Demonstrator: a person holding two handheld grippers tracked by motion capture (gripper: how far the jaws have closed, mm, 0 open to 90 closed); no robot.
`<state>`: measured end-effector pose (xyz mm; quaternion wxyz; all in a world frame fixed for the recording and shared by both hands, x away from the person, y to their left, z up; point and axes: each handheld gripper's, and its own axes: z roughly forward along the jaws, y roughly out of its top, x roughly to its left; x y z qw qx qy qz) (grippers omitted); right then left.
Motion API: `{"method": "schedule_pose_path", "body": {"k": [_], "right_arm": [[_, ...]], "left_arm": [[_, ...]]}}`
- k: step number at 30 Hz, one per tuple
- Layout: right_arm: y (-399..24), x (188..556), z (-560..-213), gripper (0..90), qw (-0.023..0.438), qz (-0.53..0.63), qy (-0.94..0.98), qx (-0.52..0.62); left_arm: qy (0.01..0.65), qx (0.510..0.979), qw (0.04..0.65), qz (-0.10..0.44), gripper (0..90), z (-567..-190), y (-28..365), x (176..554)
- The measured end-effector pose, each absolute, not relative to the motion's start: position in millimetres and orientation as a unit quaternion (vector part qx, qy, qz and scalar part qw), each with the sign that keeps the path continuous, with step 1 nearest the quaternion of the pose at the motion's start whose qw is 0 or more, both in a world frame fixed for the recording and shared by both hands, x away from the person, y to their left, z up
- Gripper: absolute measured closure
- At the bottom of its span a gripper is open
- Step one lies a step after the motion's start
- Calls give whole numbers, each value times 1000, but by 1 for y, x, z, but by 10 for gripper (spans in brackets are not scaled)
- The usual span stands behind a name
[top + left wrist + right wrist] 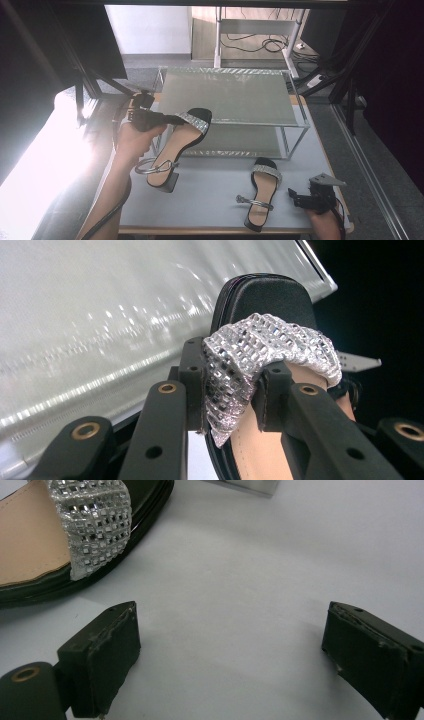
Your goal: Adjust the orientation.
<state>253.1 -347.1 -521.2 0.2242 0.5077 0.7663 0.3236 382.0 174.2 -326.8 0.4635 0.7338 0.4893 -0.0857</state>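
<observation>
Scene: a pale grey desk (210, 200) seen from above; a two-tier silver metal mesh shoe rack (227, 95) stands at its far side, toward twelve o'clock; a person's forearms enter from six o'clock.
Left gripper: the left gripper (172, 120) is pinching the glittering silver rhinestone toe strap (260, 355) of a black block-heeled sandal (180, 145); in the left gripper view the black pads press on the strap from both sides, near its edge.
Held sandal's place: lifted at the toe, in front of the rack's left end, at about ten o'clock of the desk; its black block heel (169, 181) is low, at or just above the desk; I cannot tell whether it touches.
Held sandal's pointing: long axis runs from seven o'clock at the heel to one o'clock at the toe; the toe tilts upward toward the rack's upper shelf; tan insole faces up.
Right gripper: the right gripper (295, 197) rests low at five o'clock, jaws spread wide over bare desk, holding nothing.
Second sandal: a matching black sandal with silver strap (261, 192) lies flat just beside the right gripper, toe toward twelve o'clock.
Doing the step well: likely shelving the sandal; keep the pinch firm, since the strap is soft and the heel hangs heavy; raise until the heel clears the shelf edge; swing the toe square to twelve o'clock; lower flat before letting go.
</observation>
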Motion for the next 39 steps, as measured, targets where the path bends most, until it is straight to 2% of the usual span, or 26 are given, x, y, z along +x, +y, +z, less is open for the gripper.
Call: {"method": "schedule_pose_path", "body": {"k": [21, 39], "right_arm": [[-347, 253, -521, 80, 224, 324, 766, 508], [-347, 253, -521, 80, 223, 324, 766, 508]], "left_arm": [[543, 697, 465, -61, 708, -307, 162, 436], [587, 658, 468, -64, 708, -310, 151, 483]]}}
